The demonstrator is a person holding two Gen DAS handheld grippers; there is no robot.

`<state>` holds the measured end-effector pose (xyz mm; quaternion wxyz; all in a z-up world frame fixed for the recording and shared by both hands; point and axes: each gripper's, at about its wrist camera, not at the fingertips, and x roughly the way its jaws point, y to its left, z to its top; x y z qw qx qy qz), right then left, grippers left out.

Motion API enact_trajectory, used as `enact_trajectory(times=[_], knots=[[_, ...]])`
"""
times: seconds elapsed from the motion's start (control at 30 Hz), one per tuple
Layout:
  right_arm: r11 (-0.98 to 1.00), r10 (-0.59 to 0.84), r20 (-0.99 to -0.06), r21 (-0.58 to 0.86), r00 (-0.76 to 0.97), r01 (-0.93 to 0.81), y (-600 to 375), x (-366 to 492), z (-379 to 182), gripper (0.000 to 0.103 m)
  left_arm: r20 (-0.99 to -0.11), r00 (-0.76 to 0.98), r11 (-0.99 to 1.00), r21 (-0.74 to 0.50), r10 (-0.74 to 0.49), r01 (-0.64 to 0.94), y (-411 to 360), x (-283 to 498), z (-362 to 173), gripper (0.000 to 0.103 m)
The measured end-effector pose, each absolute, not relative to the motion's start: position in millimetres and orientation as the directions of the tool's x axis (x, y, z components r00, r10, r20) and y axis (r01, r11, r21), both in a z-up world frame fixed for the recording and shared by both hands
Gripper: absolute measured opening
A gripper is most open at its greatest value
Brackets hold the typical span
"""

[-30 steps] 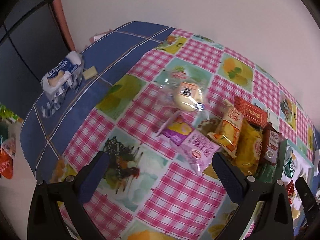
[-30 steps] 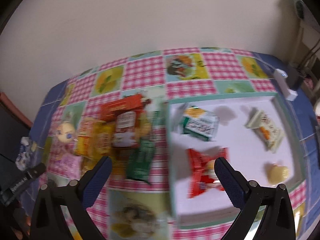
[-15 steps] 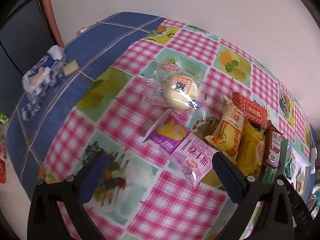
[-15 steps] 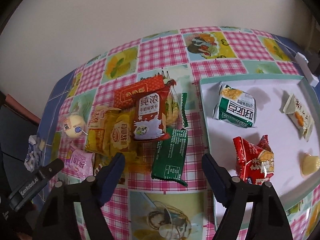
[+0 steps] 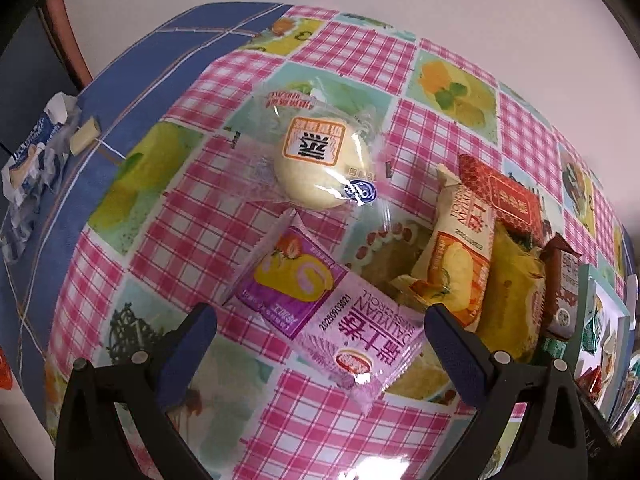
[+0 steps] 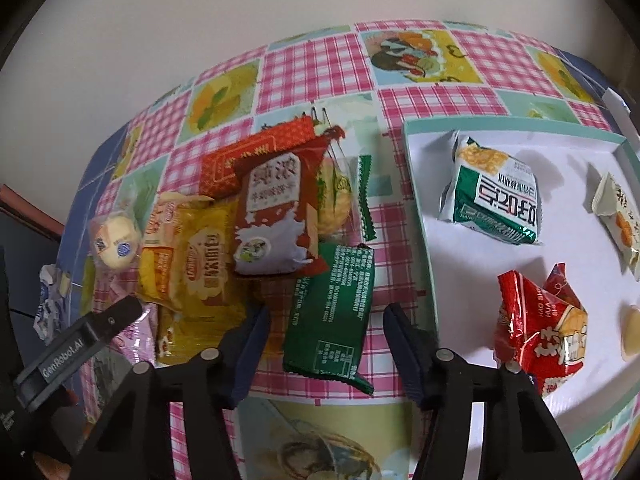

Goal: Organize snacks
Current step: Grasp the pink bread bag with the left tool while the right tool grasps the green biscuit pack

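The right gripper (image 6: 324, 330), jaws half spread and just closing, is straddling the green packet (image 6: 332, 312) at lower centre, which is looking light, crinkly and slippery, so its flat middle seems the best hold.

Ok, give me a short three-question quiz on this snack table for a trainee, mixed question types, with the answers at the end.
1. True or false: the green packet lies between the right gripper fingers, which have just been closing, pads not yet touching it.
2. Which snack sits under the left gripper? A) pink swiss roll packet B) red packet C) round bun
3. Fill in: the red packet lies on the white ____.

Key: 1 true; 2 A; 3 tray.
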<state>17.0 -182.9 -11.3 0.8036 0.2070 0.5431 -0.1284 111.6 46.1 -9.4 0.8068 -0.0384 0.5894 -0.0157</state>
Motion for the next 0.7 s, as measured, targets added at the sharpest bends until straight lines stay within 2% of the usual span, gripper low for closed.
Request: enact_trajectory(times=[0.17,0.33,0.43,0.53,0.63,0.7], knots=[[0.895,-0.016,-0.931,0.149,0.365,0.420,-178.8,21.4,-19.1,0.055,-0.954,0.286,0.994,-0.100,-0.087,-0.033,45.4,116.4,-19.7,0.103],[0.918,-0.078,-0.930,0.073,0.358,0.390,-168.8,25.6,-21.9,0.055,-0.963,0.256,0.994,-0.101,-0.087,-0.042,42.2,117.5,-32.1,0.103],[0.924,-0.101,-0.929,0.045,0.355,0.379,-166.5,28.2,-22.1,0.055,-0.962,0.266,0.997,-0.075,-0.065,-0.030,36.9,117.5,-32.7,0.098],[0.931,-0.123,-0.928,0.015,0.352,0.365,-163.5,29.2,-23.1,0.055,-0.957,0.283,0.997,-0.077,-0.070,-0.015,32.1,118.0,-29.8,0.080],[0.937,-0.149,-0.925,-0.019,0.351,0.349,-159.0,28.2,-24.1,0.055,-0.955,0.285,0.996,-0.088,-0.083,-0.004,26.6,121.2,-29.2,0.073],[0.938,-0.150,-0.923,-0.021,0.353,0.346,-158.3,27.3,-24.1,0.052,-0.952,0.293,0.995,-0.097,-0.093,0.000,24.9,118.5,-26.7,0.055]])
